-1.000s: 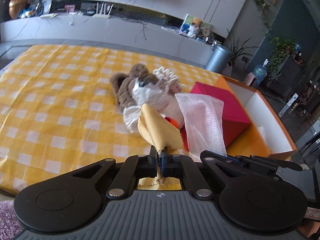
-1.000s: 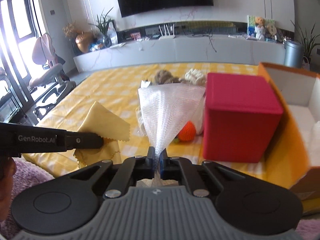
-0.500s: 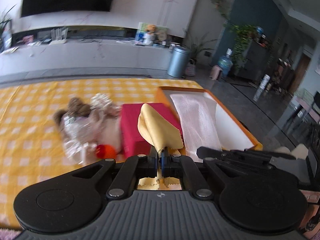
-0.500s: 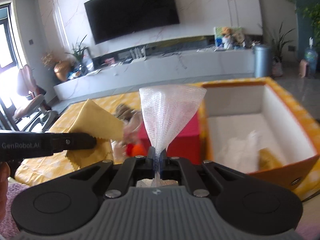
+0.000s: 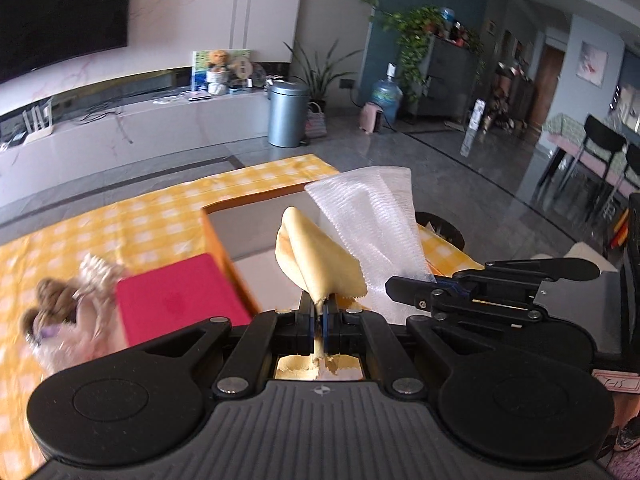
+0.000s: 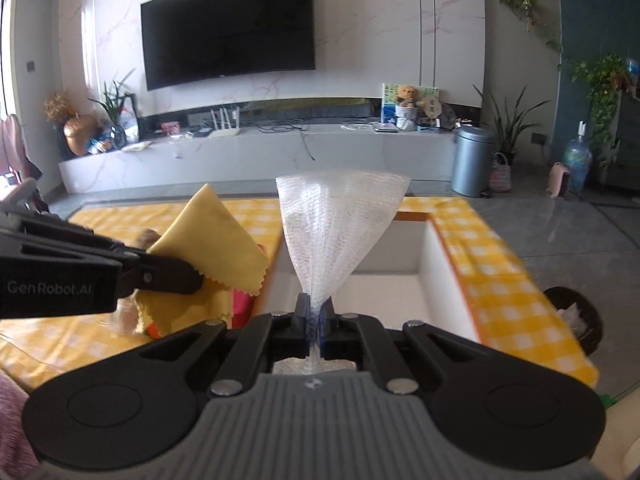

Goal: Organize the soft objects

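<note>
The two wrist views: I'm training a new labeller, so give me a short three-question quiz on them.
1. True or false: the left tongs are shut on the yellow cloth.
2. What do the right tongs grip? A) white mesh cloth B) red box C) plush toy
3. Fill in: the red box stands beside the ____ open box on the checked cloth.

Key: 1 true; 2 A, the white mesh cloth; 3 orange.
</note>
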